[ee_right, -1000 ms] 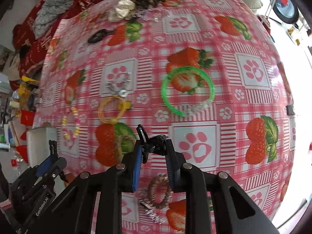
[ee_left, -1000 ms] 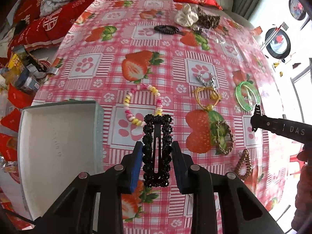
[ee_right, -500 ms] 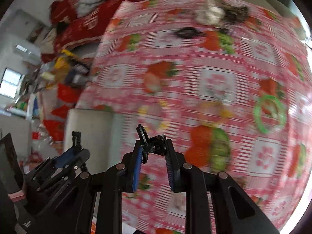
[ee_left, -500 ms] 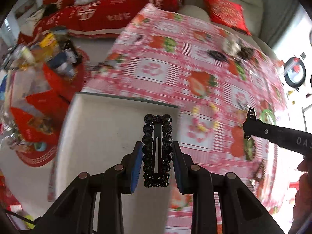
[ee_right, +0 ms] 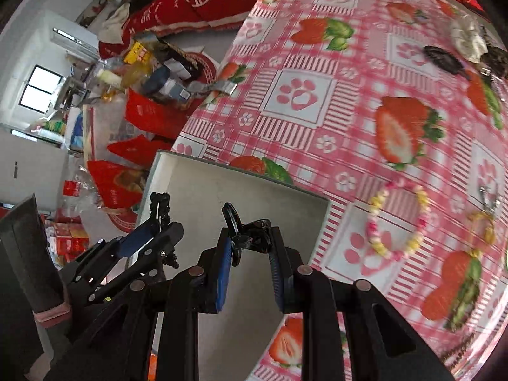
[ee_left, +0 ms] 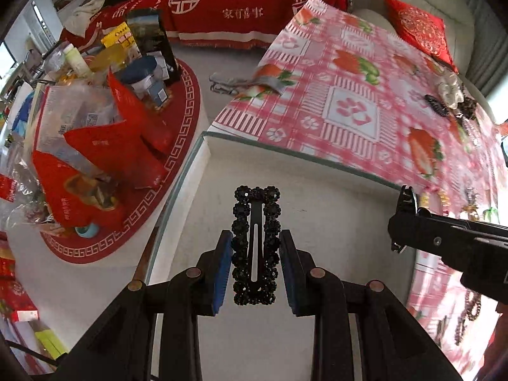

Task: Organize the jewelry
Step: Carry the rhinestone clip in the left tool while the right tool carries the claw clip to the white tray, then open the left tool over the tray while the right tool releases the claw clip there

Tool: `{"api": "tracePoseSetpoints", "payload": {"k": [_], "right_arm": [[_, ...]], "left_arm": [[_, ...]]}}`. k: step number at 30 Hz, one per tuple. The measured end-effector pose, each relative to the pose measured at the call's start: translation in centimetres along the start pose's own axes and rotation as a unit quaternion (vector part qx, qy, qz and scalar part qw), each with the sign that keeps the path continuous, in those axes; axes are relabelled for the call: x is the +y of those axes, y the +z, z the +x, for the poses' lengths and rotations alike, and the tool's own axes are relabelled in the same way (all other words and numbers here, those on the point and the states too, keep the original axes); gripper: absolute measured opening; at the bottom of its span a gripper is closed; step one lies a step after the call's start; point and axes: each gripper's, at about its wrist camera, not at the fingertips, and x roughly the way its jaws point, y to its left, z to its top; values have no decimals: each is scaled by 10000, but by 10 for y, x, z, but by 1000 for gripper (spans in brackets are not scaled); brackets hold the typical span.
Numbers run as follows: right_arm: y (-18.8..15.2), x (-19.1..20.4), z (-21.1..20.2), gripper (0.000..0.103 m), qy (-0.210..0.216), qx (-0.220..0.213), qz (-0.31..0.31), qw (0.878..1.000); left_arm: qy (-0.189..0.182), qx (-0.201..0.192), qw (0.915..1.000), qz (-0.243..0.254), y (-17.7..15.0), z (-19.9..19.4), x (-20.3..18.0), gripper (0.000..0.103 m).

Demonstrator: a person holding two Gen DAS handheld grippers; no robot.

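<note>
Now, change: your left gripper [ee_left: 255, 265] has swung from over the tablecloth [ee_left: 355, 108] to above the box [ee_left: 197, 171].
Left jaws: clamped on the hair clip [ee_left: 255, 247], inside the box rim.
Right gripper [ee_right: 249, 255]: over the box too, pinching a small black clasp [ee_right: 241, 231].
Meaning: both pieces look ready to drop.
Bead bracelet [ee_right: 397, 219]: lies beside the box.

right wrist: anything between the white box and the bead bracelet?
Nothing. Only bare strawberry tablecloth separates the white box rim from the pastel bead bracelet, seen in the right wrist view.
</note>
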Motion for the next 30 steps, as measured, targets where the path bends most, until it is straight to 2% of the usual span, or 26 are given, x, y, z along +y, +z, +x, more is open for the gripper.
{"api": "tracePoseSetpoints", "payload": {"k": [8,16,17,19,21,23,24,25,30], "right_arm": [[10,-4,34,25,-279,203,-91,9994],[10,-8,48,25,-438,351,-101,9984],[11,-8,48,25,-423,317,-94,9986],[11,-7,50,25,-423,309,-73,9986],[11,-7,50,27,-419,306,-74,9986],[13,-4,54,34,-360,315,-59,9988],[14,-3,54,43,-334,310,-55,9989],[13,-3,52,47,-292,282,-66,9992],[12,-5,42,50,-151,200,-41,9997]], "left_arm": [[107,56,9999,113,2,22,-5,36],[172,-52,9996,237,1,24,-9,38],[231,-67,9994,250,1,24,-9,41],[418,-79,9987,272,1,24,-10,79],[449,-184,9985,234,0,20,-9,80],[418,-143,9987,243,0,19,-9,80],[425,-126,9987,247,0,19,-9,80],[436,-116,9987,247,-1,19,-9,80],[504,-126,9985,196,-4,12,-7,80]]}}
